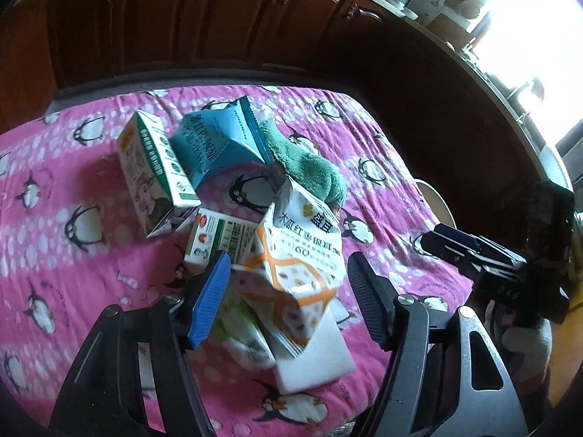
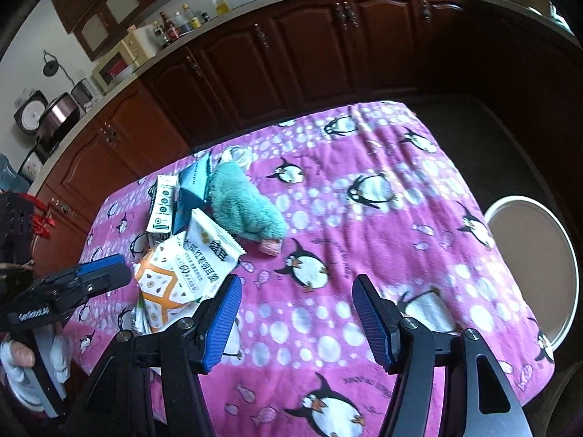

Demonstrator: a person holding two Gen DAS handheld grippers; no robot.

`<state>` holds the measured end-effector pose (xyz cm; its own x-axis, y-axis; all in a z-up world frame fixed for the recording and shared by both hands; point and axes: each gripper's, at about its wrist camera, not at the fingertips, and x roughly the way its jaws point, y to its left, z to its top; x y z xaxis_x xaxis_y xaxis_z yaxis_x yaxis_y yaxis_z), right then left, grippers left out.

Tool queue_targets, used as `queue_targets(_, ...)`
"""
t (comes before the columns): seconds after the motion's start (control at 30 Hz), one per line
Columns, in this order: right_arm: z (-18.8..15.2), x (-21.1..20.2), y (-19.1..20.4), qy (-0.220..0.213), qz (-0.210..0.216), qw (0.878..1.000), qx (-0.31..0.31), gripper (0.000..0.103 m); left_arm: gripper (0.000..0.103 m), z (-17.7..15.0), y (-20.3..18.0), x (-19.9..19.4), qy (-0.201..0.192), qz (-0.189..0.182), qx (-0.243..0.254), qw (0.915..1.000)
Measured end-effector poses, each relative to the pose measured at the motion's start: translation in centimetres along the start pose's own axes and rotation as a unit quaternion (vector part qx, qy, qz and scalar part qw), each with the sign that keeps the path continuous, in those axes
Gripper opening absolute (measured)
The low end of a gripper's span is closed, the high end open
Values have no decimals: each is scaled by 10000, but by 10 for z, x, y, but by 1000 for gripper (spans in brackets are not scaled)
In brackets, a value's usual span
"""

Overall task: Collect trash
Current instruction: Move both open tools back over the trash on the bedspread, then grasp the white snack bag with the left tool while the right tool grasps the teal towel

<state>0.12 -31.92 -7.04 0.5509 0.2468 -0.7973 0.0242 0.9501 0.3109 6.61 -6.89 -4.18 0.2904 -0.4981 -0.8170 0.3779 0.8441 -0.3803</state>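
A pile of trash lies on the pink penguin tablecloth (image 1: 73, 273). It holds a green-and-white carton (image 1: 153, 174), a teal-blue pouch (image 1: 218, 138), a small flat box (image 1: 218, 236), a white-and-orange snack pouch (image 1: 295, 255) and white paper (image 1: 317, 360). My left gripper (image 1: 291, 291) is open and straddles the snack pouch without its pads pressing on it. My right gripper (image 2: 297, 313) is open over bare cloth, to the right of the snack pouch (image 2: 189, 266). The left gripper (image 2: 91, 276) shows at the left edge of the right wrist view.
A fluffy teal cloth (image 2: 244, 204) lies against the pile, with a small pink scrap (image 2: 269, 245) at its tip. A round white-rimmed container (image 2: 532, 266) stands on the floor beyond the table's right edge. Dark wooden cabinets (image 2: 309, 54) run behind the table.
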Motion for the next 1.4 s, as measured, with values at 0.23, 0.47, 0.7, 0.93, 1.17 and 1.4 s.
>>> queue_targets(0.23, 14, 14, 4, 95, 114, 9998, -107, 65, 66, 23, -3, 35, 562, -61, 371, 9977)
queue_targets(0.47, 37, 33, 0, 207, 112, 9997, -97, 65, 65, 28, -6, 67, 1035, -195, 626, 9925)
queue_targets(0.7, 54, 59, 3, 352, 301, 9987, -199, 65, 26, 29, -4, 74, 1168, -147, 694, 9906)
queue_targets(0.93, 77, 94, 24, 567, 463, 9959, -532, 65, 15, 25, 9, 51, 1019, -119, 599, 9929)
queue_targets(1.17, 79, 134, 43, 963, 624, 9912, -662, 66, 14, 17, 27, 19, 768, -102, 299, 9965)
queue_targets(1.4, 66, 127, 25, 780, 599, 9946, -317, 45, 14, 16, 46, -10, 407, -151, -49, 9990)
